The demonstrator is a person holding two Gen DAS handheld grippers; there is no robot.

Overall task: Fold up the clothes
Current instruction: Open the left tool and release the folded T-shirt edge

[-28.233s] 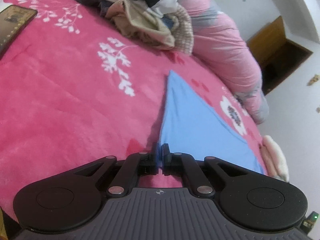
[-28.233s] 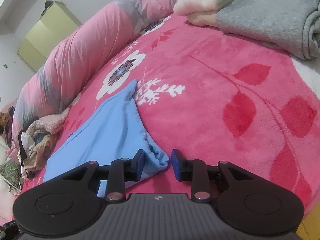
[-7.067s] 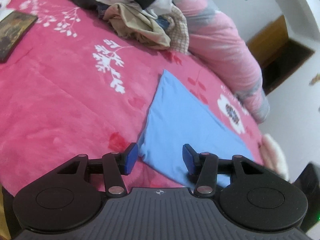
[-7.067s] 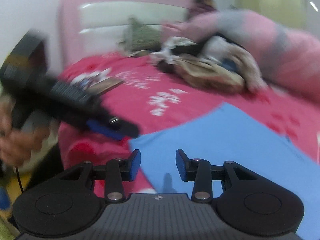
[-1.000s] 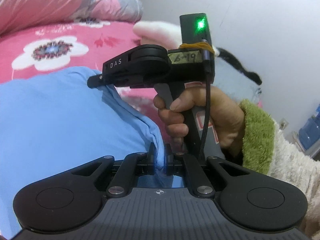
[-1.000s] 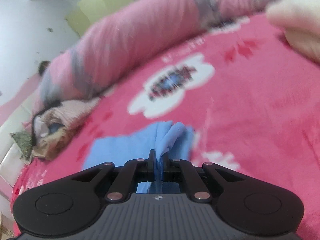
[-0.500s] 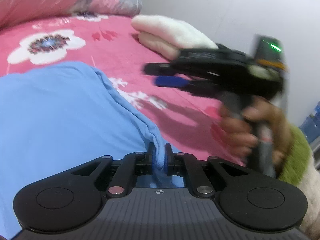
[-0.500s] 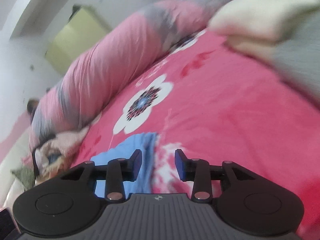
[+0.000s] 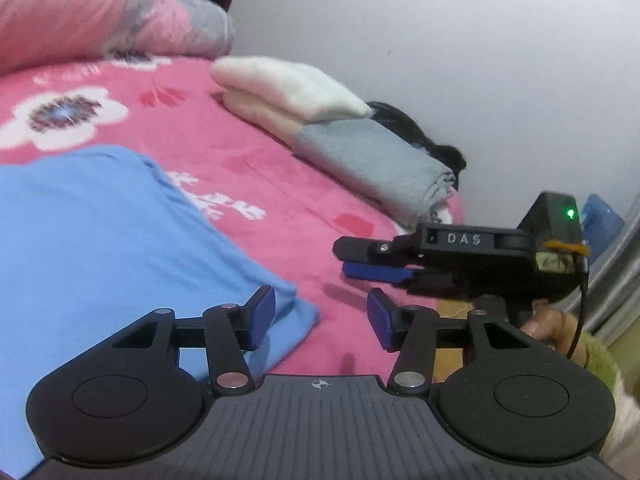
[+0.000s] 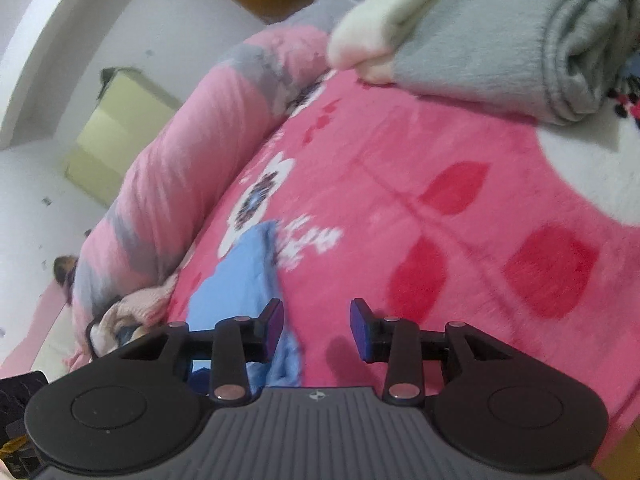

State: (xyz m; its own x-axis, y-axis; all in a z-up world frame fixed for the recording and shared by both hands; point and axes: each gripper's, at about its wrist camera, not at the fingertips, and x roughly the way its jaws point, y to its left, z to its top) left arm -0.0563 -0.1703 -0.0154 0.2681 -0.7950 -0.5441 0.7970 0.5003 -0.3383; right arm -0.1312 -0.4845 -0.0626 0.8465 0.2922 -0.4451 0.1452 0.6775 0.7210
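Observation:
A light blue garment (image 9: 104, 240) lies folded flat on the pink flowered blanket (image 9: 280, 184). Its near corner sits just under the left finger of my left gripper (image 9: 320, 320), whose jaws are opening with no cloth pressed between the pads. In the left wrist view my right gripper (image 9: 356, 260) hovers to the right over bare blanket, held by a hand in a green cuff. In the right wrist view the right gripper (image 10: 316, 326) is open and empty, the blue garment (image 10: 240, 280) lying to its left.
A folded stack of cream and grey clothes (image 9: 332, 136) lies at the far edge of the bed near the wall. A rolled pink and grey quilt (image 10: 192, 152) runs along the back. Unfolded clothes (image 10: 128, 316) are heaped at the left.
Both grippers let go of the blue garment's edge, which now lies on the blanket. The right gripper swung away to the right; the left drew back a little as its jaws parted.

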